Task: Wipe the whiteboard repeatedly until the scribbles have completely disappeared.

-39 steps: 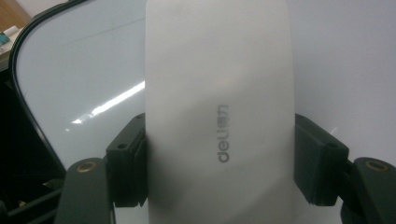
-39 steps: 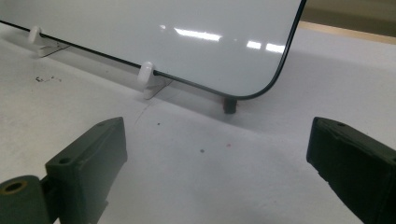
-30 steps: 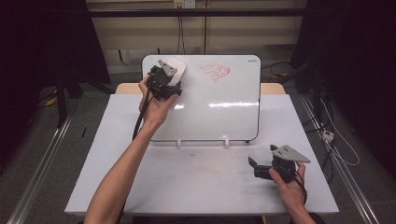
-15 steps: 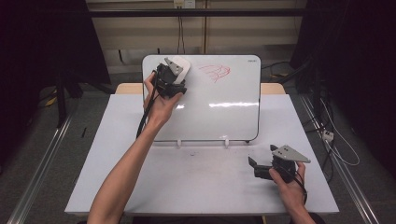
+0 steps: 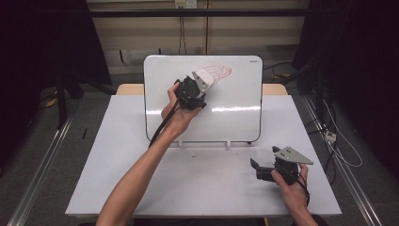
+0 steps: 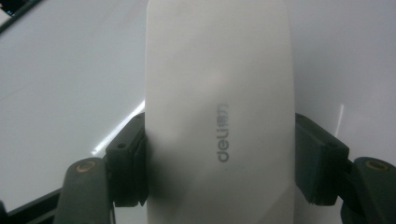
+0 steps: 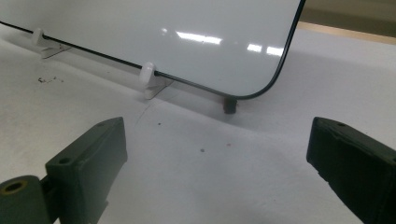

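The person's left forearm is reaching up from the bottom centre of the high view toward the upper middle of the frame, the elbow low and the wrist bent back so that the left gripper (image 5: 196, 90) is pointing at the face of the whiteboard (image 5: 235, 117). That gripper is clamping a white whiteboard eraser (image 5: 205, 77); in the left gripper view its two black jaws are pressing against the eraser's long sides at the lower left and lower right of the frame, with the grey "deli" logo (image 6: 223, 135) running up the eraser's back. The eraser is sitting against the board's upper middle area, its far end touching or just overlapping the left edge of a red scribble (image 5: 220, 70) near the board's top edge. A black cable (image 5: 160, 127) is trailing down from the gripper along the wrist.

The whiteboard is standing tilted on white clip feet (image 7: 148, 74) at the far half of the white table (image 5: 141, 188). The right hand (image 5: 291, 186) is resting low in the lower right of the high view, on the table and well apart from the board, holding the right gripper (image 5: 258, 169) level and aimed left. Its jaws are standing wide apart with nothing between them, framing the board's lower right corner (image 7: 261, 91) in the right gripper view.
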`<state>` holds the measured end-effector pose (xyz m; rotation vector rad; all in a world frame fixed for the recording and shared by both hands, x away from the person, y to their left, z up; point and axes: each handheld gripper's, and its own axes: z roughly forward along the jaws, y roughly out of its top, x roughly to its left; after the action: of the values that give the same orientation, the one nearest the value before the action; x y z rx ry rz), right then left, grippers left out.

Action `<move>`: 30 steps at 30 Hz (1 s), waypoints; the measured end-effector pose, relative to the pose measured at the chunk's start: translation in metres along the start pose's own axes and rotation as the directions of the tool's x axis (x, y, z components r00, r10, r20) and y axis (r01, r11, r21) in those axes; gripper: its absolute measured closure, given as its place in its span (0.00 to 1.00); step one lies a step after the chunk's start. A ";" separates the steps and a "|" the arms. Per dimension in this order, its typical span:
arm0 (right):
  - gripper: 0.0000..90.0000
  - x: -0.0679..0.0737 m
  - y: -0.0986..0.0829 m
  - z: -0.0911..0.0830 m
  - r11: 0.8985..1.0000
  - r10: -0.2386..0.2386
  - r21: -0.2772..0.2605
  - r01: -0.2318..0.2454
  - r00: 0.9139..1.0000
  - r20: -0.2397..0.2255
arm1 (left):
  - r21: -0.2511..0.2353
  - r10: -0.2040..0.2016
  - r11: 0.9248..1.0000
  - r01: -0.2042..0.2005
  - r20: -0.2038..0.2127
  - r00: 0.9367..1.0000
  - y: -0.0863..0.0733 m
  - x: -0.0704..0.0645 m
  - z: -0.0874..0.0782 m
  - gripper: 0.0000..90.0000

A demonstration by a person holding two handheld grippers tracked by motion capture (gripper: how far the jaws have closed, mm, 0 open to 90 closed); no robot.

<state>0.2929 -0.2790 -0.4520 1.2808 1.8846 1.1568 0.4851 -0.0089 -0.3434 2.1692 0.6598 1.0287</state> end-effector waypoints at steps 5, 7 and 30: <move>0.06 0.000 0.000 0.000 1.000 -0.004 -0.003 0.004 1.000 -0.002 | -0.007 0.075 0.997 -0.075 0.017 0.997 -0.001 -0.018 0.001 0.34; 0.06 0.000 0.000 0.000 1.000 -0.004 -0.002 0.004 1.000 -0.002 | -0.015 0.093 0.996 -0.093 0.023 0.995 -0.001 -0.021 0.001 0.34; 0.06 -0.002 -0.002 -0.002 1.000 0.005 0.001 -0.005 1.000 0.004 | -0.024 0.024 0.999 -0.023 0.032 0.999 0.016 0.039 0.001 0.35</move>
<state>0.2913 -0.2814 -0.4527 1.2880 1.8802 1.1554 0.5105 0.0058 -0.3134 2.1732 0.6052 1.0071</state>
